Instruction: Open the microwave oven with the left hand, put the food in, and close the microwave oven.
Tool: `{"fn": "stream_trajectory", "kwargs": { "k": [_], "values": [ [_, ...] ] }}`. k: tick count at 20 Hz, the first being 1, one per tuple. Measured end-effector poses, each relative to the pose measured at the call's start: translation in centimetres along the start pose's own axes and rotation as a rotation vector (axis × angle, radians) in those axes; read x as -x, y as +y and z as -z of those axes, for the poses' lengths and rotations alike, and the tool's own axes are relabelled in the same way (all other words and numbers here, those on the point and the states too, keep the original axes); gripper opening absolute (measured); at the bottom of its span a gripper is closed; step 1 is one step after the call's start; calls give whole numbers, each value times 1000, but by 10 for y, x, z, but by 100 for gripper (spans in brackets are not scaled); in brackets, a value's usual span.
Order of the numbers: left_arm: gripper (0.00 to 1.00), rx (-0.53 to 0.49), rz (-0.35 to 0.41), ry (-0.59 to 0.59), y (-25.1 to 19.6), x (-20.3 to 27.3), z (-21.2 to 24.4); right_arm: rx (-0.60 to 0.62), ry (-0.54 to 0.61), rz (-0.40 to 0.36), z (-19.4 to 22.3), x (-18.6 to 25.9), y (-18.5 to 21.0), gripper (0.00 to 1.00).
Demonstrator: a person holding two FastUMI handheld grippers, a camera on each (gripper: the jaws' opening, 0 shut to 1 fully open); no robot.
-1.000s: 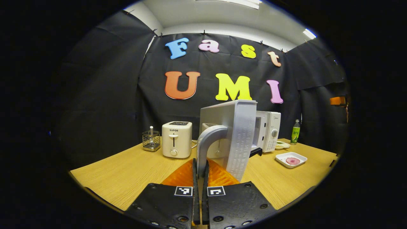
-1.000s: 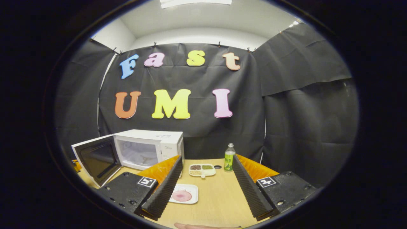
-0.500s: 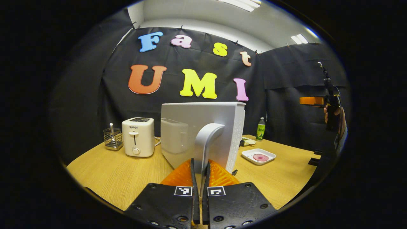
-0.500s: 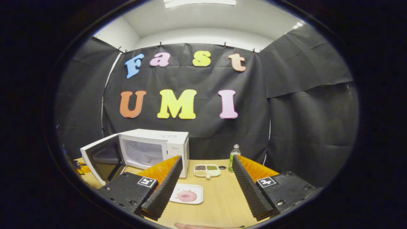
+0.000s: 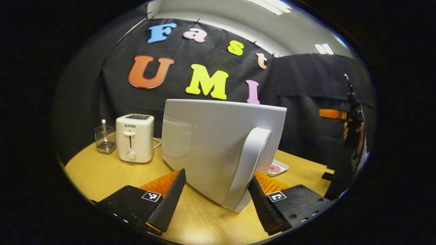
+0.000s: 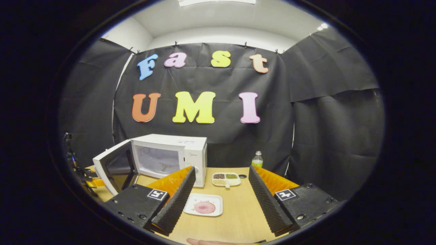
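**Releasing the Door Handle: Microwave Now Open**

Comparing the left gripper view with half a second ago, the left gripper [image 5: 218, 190] has gone from clenched on the door handle [image 5: 247, 166] to released: its fingers now stand spread, one on each side of the handle, with a visible gap on the left and the right finger close beside the handle's foot. The door [image 5: 211, 143] has swung wide and now presents its outer face to this camera. Judged from this, the opening step is complete and the left hand is free to withdraw.

Reading the left gripper view from left to right: a wire rack [image 5: 103, 139], a toaster [image 5: 134, 137], the open door, then the plate of food [image 5: 276, 168] partly hidden behind the door's lower right corner, and farthest right the other gripper held up in a hand.

In the right gripper view, from left to right: the open door, the microwave [image 6: 177, 156] with its cavity exposed, the plate of food [image 6: 203, 205] on the table [image 6: 235, 217], a small divided dish [image 6: 226, 179] and a bottle [image 6: 257, 159]. The right gripper [image 6: 221, 200] is released and holds nothing. The plate lies on the table just ahead of it, between the fingers' lines but nearer the left finger, not touched. The next step is probably to take the plate.
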State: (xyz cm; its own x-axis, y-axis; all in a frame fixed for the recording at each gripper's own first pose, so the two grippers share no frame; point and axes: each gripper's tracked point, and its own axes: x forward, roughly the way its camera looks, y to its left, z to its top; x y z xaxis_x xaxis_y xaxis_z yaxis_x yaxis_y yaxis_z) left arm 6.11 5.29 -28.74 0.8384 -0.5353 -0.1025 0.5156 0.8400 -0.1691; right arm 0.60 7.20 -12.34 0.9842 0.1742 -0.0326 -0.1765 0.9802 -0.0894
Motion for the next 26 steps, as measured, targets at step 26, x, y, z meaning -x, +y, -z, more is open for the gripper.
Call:
{"fn": "stream_trajectory", "kwargs": {
  "k": [26],
  "values": [
    [95, -52, -569, -179, -14, 147, -142, 191, 382, -86, 74, -99, -23, 94]
  ]
}}
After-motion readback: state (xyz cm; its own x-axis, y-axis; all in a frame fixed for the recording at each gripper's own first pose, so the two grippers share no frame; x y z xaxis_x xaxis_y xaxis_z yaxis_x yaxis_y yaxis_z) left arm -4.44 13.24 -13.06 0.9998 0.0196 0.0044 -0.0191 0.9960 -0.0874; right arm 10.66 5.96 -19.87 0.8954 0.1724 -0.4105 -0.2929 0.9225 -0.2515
